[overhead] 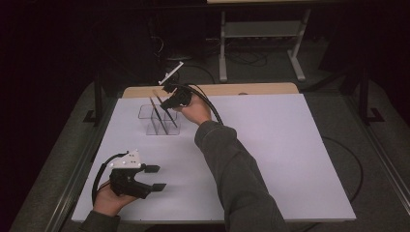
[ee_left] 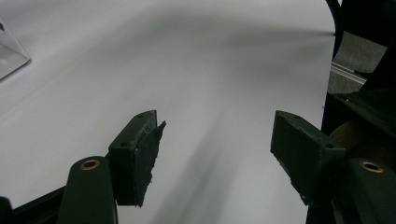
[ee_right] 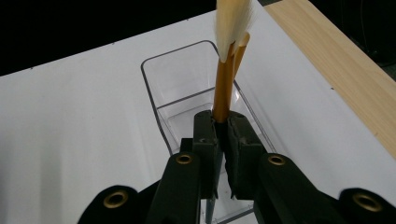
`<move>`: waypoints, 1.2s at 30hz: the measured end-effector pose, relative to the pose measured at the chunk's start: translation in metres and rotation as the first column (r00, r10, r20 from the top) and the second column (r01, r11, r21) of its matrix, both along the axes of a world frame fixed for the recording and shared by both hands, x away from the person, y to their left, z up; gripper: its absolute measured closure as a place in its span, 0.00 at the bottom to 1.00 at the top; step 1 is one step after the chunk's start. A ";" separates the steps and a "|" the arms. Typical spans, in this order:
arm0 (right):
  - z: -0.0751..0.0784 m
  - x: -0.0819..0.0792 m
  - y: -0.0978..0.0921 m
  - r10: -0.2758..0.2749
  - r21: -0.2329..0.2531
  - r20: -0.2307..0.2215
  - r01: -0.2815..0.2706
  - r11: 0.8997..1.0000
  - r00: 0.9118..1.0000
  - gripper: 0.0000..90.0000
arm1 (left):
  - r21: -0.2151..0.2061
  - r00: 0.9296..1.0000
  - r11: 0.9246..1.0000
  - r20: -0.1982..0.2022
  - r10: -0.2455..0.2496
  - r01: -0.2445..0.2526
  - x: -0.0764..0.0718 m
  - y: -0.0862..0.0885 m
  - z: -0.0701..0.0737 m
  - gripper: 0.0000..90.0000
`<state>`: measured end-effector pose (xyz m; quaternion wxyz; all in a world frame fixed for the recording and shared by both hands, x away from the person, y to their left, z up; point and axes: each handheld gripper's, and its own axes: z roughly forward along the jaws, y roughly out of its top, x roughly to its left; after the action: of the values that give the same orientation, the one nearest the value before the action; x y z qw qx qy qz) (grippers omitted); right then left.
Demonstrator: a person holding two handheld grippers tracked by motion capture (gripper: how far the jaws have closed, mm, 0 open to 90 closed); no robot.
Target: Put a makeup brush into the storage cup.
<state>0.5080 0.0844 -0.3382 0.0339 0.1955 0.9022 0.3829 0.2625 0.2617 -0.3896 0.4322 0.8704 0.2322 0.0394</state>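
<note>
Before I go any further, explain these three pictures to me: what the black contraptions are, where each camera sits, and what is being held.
A person sits at a white table, holding a hand-operated pair of tongs in each hand; there is no robot arm. The high view looks down from above the person's side. The other two cameras ride on the tongs and look along their black jaws.

The left tongs rest near the table's front edge, jaws wide apart, holding nothing.

The right tongs are shut on a brush with an amber handle and pale bristles, standing in a clear plastic box with compartments at the far side. The high view shows dark sticks leaning in that box; I cannot tell how many.
</note>
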 end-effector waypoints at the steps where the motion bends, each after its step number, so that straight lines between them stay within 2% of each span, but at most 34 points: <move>1: -0.001 0.000 0.000 -0.003 -0.001 0.000 0.003 1.000 1.000 0.91 | 0.001 1.000 1.000 0.002 -0.002 0.002 0.000 0.000 0.000 0.35; 12: -0.008 0.000 0.000 -0.006 0.004 -0.014 0.006 1.000 1.000 0.91 | -0.004 1.000 1.000 -0.003 0.003 -0.003 0.001 0.001 0.000 0.35; 14: -0.010 0.000 -0.001 -0.017 -0.005 -0.017 0.017 1.000 1.000 0.84 | -0.007 1.000 1.000 -0.005 0.006 -0.006 0.002 0.000 -0.001 0.35; 17: -0.013 0.000 -0.004 -0.030 -0.009 -0.013 0.030 1.000 0.999 0.81 | -0.005 1.000 1.000 -0.008 0.008 -0.008 0.002 0.000 -0.001 0.35; 22: -0.012 -0.002 -0.011 -0.041 0.009 -0.026 0.041 0.999 0.999 0.80 | -0.001 1.000 1.000 -0.006 0.005 -0.005 0.003 -0.001 -0.001 0.35; 26: -0.010 -0.003 -0.018 -0.037 0.029 -0.018 0.038 0.999 0.999 0.79 | -0.002 1.000 1.000 -0.009 0.008 -0.008 0.003 -0.001 -0.002 0.35; 28: -0.009 -0.005 -0.020 -0.043 0.038 -0.030 0.044 0.998 0.999 0.78 | -0.001 1.000 1.000 -0.009 0.008 -0.008 0.003 0.000 -0.002 0.35; 36: -0.008 -0.011 -0.035 -0.047 0.061 -0.006 0.048 0.997 0.999 0.75 | 0.001 1.000 1.000 -0.006 0.006 -0.006 0.003 0.000 -0.002 0.35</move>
<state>0.4971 0.0494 -0.3458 0.0350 0.2186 0.8852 0.4091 0.2651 0.2613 -0.3916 0.4308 0.8702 0.2361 0.0383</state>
